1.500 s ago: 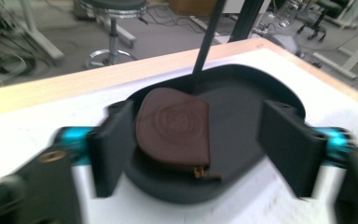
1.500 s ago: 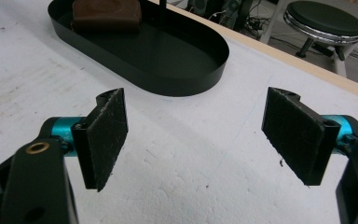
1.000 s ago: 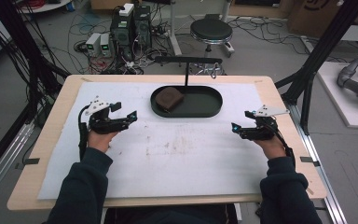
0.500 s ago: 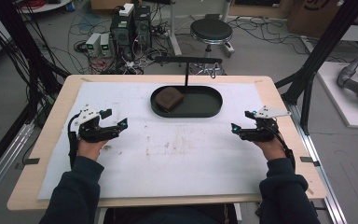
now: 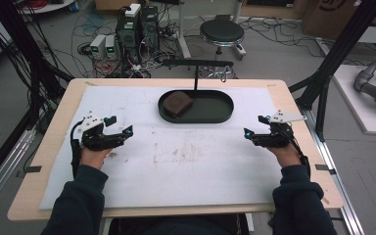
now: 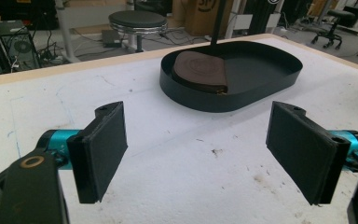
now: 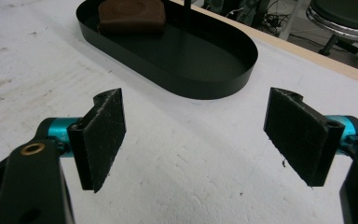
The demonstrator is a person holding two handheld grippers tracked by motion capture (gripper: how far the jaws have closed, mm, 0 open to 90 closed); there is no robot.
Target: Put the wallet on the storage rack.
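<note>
1. Left claw [image 5: 122, 131] held low over the white mat [image 5: 186, 161] on the left part of the counter [image 5: 63, 103]; jaws stand wide apart, nothing between them.
2. Right claw [image 5: 252, 133] over the mat's right part, jaws likewise wide apart and empty.
3. Brown pad [image 5: 177, 103] lies flat in the left end of the black oval tray [image 5: 220, 115], at the far middle of the counter.
4. Pad is well apart from both claws: ahead and to the right of the left claw, ahead and to the left of the right one.
5. Left gripper view: tray [image 6: 261, 91] ahead between the jaws, pad [image 6: 200, 72] in its left half.
6. Right gripper view: tray [image 7: 177, 74] ahead, pad [image 7: 130, 16] at its far left end.
7. A thin black post [image 5: 196, 76] rises at the tray's far edge.
</note>
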